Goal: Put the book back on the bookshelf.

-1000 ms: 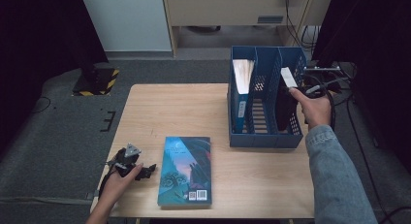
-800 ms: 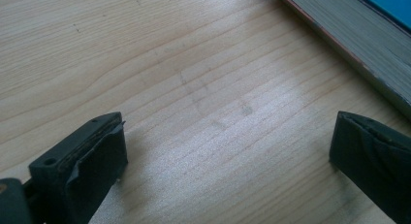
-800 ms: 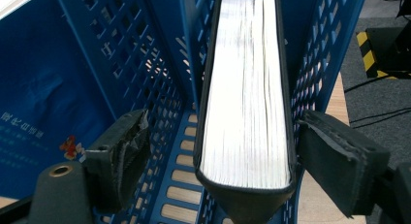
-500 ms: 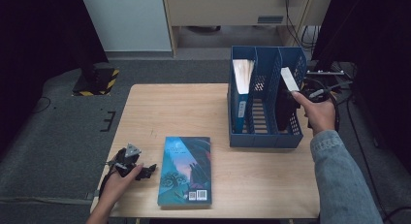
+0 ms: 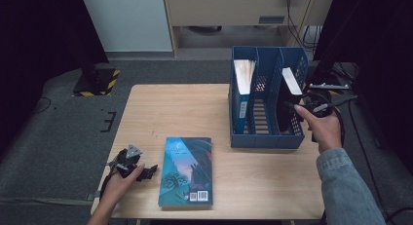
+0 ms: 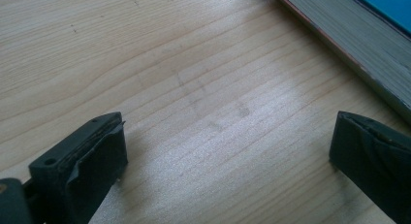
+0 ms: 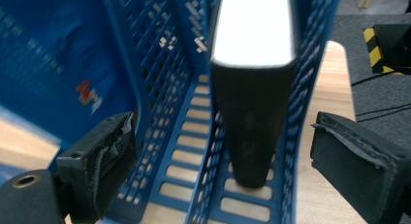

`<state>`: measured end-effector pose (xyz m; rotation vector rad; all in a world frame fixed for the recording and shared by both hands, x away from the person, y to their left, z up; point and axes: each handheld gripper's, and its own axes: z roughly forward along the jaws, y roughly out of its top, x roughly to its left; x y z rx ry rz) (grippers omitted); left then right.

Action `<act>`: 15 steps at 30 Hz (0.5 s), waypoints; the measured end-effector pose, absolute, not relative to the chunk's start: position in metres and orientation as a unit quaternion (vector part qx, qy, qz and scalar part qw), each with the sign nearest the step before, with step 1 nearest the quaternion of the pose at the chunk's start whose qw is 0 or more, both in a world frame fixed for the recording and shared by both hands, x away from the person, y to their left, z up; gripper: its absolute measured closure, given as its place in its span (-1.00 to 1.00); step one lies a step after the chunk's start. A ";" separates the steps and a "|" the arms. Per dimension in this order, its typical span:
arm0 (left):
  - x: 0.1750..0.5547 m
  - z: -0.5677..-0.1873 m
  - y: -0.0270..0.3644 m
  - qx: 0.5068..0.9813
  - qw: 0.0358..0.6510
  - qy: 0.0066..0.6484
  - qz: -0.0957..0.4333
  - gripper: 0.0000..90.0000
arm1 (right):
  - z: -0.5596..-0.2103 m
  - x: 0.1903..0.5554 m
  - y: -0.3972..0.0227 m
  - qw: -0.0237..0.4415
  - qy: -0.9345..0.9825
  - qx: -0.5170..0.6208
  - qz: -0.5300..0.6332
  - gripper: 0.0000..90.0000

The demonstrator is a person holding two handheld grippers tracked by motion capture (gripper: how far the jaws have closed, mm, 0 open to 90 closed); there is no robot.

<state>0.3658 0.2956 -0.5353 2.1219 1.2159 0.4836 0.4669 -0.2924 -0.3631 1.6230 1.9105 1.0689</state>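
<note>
A blue three-slot file rack (image 5: pixel 265 137) stands at the table's right. Its right slot holds an upright black book (image 5: pixel 287 96), its left slot a blue book (image 5: pixel 242 86). My right gripper (image 5: pixel 303 107) is at the rack's right front; its jaws have just been opening. In the right gripper view the black book (image 7: pixel 252 112) stands between the wide jaws of the right gripper (image 7: pixel 223 134), and neither pad touches it. A teal book (image 5: pixel 186 170) lies flat near the front edge. My left gripper (image 5: pixel 143 170) rests open on the wood beside it, and the left gripper view shows nothing between its jaws (image 6: pixel 228 132).
The rack's middle slot (image 5: pixel 265 113) has nothing in it. The teal book's page edge (image 6: pixel 358 44) runs just right of the left gripper. Bare wood (image 5: pixel 175 113) spans the table's left and middle. Cables (image 5: pixel 341 96) lie off the table's right edge.
The right hand has drawn back from the rack's top toward the front and slightly lower, its jaws spreading off the black book, which stays in the right slot. The left hand has not moved.
</note>
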 end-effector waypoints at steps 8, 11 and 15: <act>0.366 -0.535 0.295 0.806 0.319 0.463 0.184 -1.00 | -0.369 0.447 -0.277 0.203 0.699 0.560 0.396 -0.77; 0.366 -0.535 0.295 0.807 0.319 0.462 0.184 -1.00 | -0.368 0.442 -0.275 0.194 0.701 0.555 0.404 -0.76; 0.366 -0.536 0.295 0.806 0.321 0.462 0.185 -1.00 | -0.362 0.434 -0.274 0.188 0.702 0.542 0.421 -0.77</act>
